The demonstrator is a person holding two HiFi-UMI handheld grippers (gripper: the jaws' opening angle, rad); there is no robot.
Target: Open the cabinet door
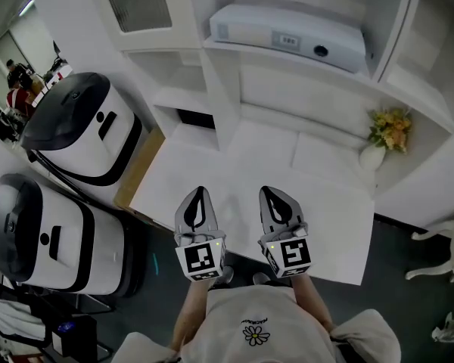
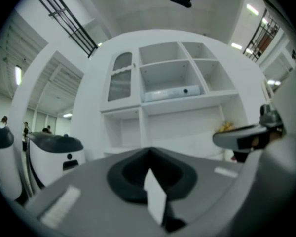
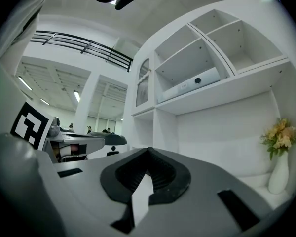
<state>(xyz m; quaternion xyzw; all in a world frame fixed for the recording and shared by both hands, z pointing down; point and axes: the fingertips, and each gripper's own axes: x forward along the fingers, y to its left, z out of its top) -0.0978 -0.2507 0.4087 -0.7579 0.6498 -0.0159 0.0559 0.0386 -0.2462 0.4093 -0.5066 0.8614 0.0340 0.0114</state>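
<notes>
The white cabinet has a closed door point(image 1: 140, 6) with a ribbed glass pane at its upper left; it also shows in the left gripper view point(image 2: 121, 83) and in the right gripper view point(image 3: 143, 88). My left gripper point(image 1: 199, 192) and right gripper point(image 1: 266, 190) are held side by side over the near edge of the white counter point(image 1: 325, 225), pointing level at the cabinet and well short of the door. Both are shut with nothing between their jaws, seen in the left gripper's point(image 2: 149, 150) own view and the right gripper's point(image 3: 149, 149) own view.
A white box-shaped device point(image 1: 287, 32) lies on the open middle shelf. A vase of yellow flowers point(image 1: 386, 134) stands at the counter's right end. Two white and black machines point(image 1: 83, 127) point(image 1: 38, 233) stand left of the counter, and a white chair point(image 1: 446, 248) is at the right.
</notes>
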